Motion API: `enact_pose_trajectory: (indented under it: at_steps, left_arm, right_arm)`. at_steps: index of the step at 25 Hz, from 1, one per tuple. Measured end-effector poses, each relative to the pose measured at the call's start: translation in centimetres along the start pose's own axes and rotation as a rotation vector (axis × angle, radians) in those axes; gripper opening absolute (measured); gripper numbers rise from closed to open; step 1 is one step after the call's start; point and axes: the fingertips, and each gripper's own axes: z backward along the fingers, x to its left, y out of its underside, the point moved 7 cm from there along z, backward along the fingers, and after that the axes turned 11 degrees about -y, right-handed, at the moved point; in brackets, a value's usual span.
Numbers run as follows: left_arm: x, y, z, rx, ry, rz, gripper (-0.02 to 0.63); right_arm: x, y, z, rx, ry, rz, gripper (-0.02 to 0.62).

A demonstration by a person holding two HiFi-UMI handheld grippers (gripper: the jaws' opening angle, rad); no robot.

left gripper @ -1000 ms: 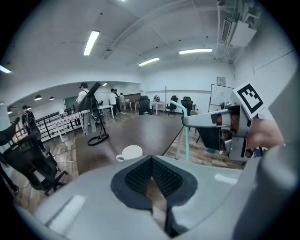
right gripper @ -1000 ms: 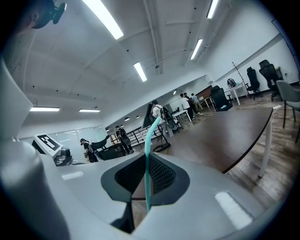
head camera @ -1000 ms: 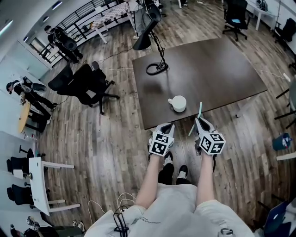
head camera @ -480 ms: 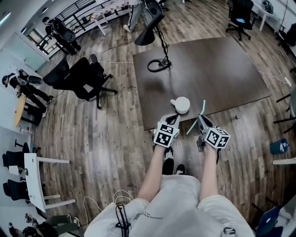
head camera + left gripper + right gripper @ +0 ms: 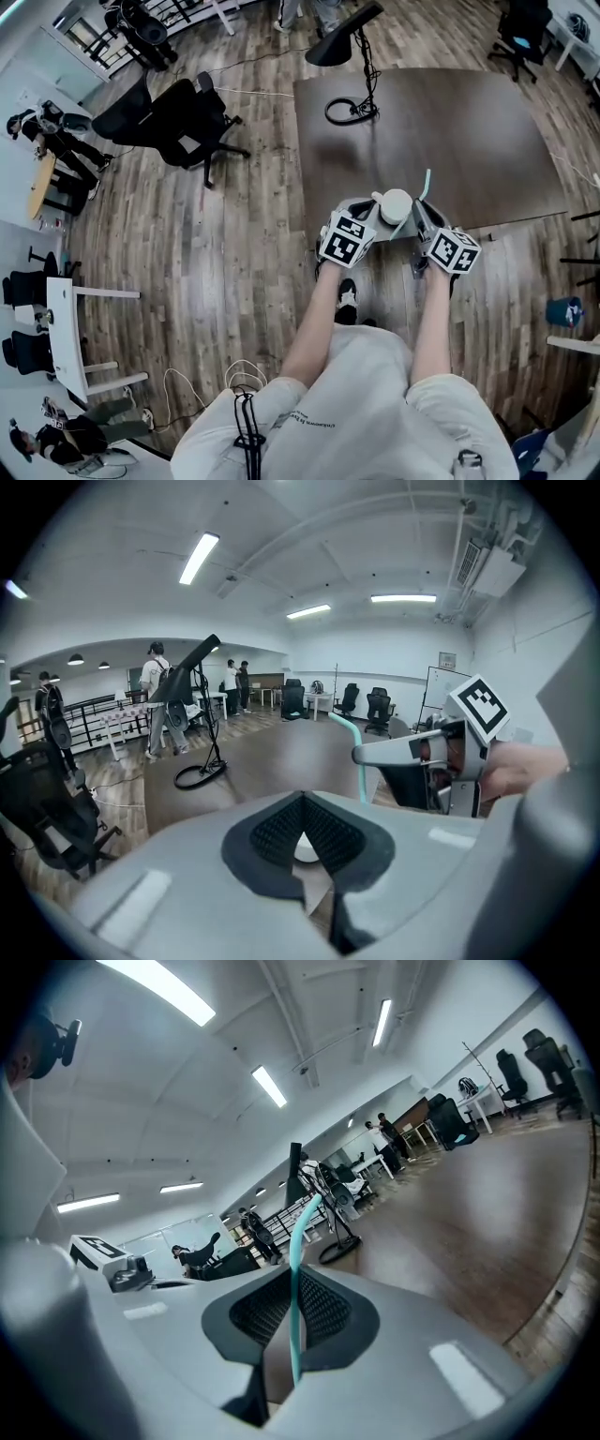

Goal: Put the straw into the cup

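At the near edge of a dark table [image 5: 469, 141], a person works two hand-held grippers around a white cup [image 5: 396, 202]. The left gripper [image 5: 302, 834] has its jaws drawn in on a white part of the cup (its handle, by the look of it), evidently to steady the cup against a knock; the right gripper [image 5: 292, 1326] is pinched tight on a teal straw [image 5: 298, 1269], gripped low on the stem so that the long, bent-topped end stands free beyond the jaws. The straw is not yet in the cup; in the head view it slants just beside the rim, on the cup's right. The next move likely calls for bringing the lower end over the mouth and easing it down; the opening looks small enough to miss. A black stand [image 5: 352, 111] with a looped base sits at the table's far side.
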Motion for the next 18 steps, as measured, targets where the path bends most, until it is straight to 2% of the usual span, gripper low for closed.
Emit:
enact_pose_trajectory:
  at_steps: [5, 12, 15, 18]
  left_arm:
    - [1.9, 0.1, -1.3, 0.002, 0.031, 0.009, 0.0]
    - [3.3, 2.6, -3.1, 0.025, 0.066, -0.01, 0.0]
    - [3.5, 3.0, -3.8, 0.029, 0.1, -0.006, 0.0]
    - [3.8, 2.8, -4.1, 0.004, 0.133, 0.006, 0.0]
  right_arm:
    - [-0.4, -1.6, -2.5, 0.009, 0.039, 0.056, 0.049]
    - [-0.4, -1.4, -4.5, 0.006, 0.132, 0.212, 0.049]
    - [-0.8, -1.3, -4.8, -0.023, 0.177, 0.216, 0.049]
    - [-1.0, -1.9, -4.6, -0.067, 0.256, 0.252, 0.049]
